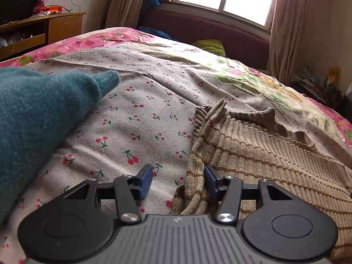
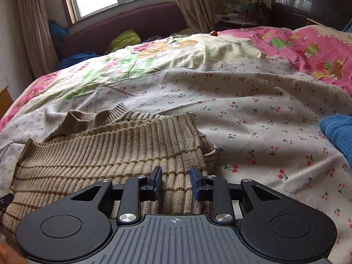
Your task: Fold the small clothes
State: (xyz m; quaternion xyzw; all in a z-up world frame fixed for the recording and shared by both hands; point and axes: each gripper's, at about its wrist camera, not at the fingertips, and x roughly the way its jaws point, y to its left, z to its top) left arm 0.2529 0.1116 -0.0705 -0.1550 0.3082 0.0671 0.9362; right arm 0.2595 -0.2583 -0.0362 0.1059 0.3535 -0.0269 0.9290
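A small tan ribbed sweater with brown stripes (image 1: 264,160) lies on the cherry-print sheet (image 1: 136,114), its sleeve folded in and its collar towards the window. My left gripper (image 1: 178,176) is open at the sweater's left edge, with a raised fold of knit between its blue pads. The sweater also shows in the right wrist view (image 2: 105,154). My right gripper (image 2: 176,176) is open low over the sweater's right part, its pads on either side of the knit. A teal fuzzy garment (image 1: 37,114) lies at the left. A blue knit garment (image 2: 338,136) lies at the right.
The bed carries a pink floral quilt (image 2: 308,48) behind the cherry sheet. A dark red headboard (image 1: 209,30) and window stand beyond. A wooden cabinet (image 1: 44,30) is at the far left, a cluttered nightstand (image 2: 242,15) at the far right.
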